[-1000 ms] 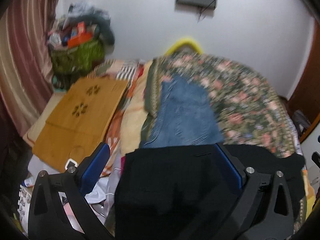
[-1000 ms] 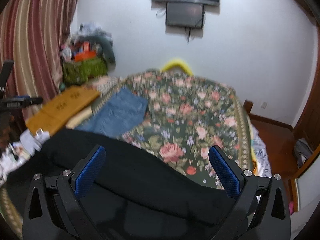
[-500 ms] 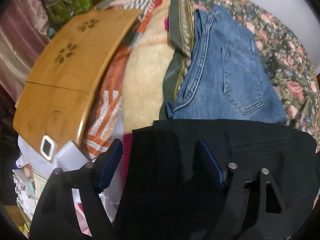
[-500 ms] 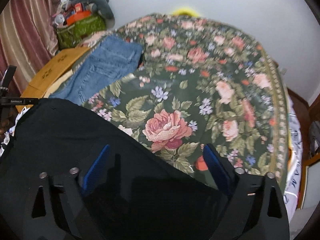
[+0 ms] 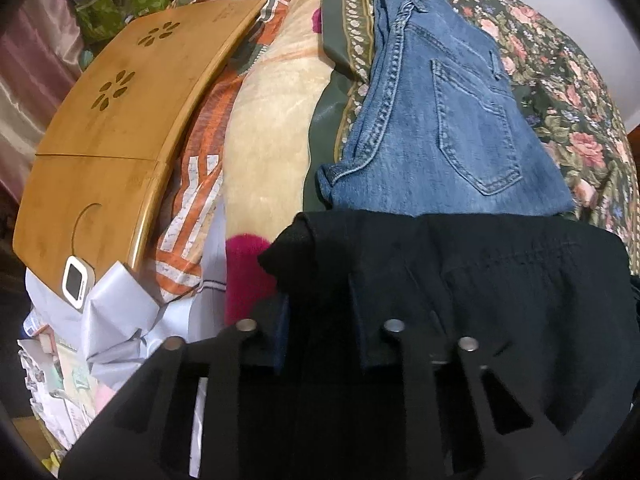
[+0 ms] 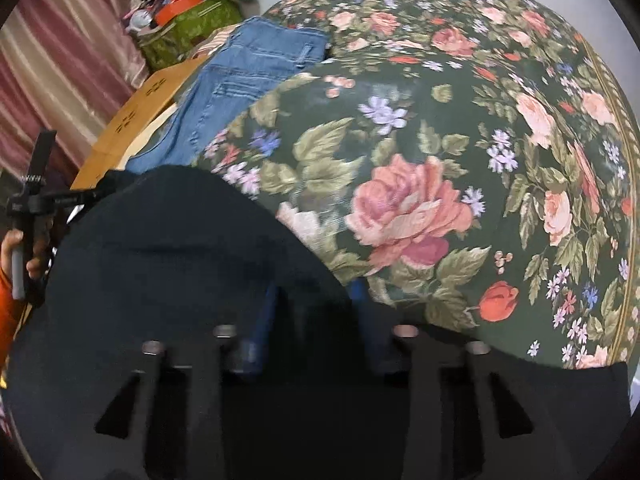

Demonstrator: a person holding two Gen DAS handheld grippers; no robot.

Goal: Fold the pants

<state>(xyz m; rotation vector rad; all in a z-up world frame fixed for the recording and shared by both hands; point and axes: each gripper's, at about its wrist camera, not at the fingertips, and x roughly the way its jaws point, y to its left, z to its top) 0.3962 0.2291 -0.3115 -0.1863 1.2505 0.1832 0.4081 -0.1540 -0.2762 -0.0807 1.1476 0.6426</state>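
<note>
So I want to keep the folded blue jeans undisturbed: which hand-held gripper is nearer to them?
Left. The left hand-held gripper sits just short of the blue jeans, gripping the black pants. The right hand-held gripper is farther off, over the floral bedspread.

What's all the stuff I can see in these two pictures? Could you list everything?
black pants: one, black, nearest on the bed, pinched by both grippers
jeans: one pair, blue, folded on the bed beyond the black pants
bedspread: one, dark green with pink roses, covering the bed
blanket: one, cream, left of the jeans
wooden board: one, tan with flower cut-outs, at the left bedside
small white device: one, white, on the board's near corner
green bag: one, green, full of clutter, by the curtain
curtain: one, pink striped, far left
left hand-held gripper: one, black with blue pads, closed on the pants
right hand-held gripper: one, same colours, closed on the pants
</note>
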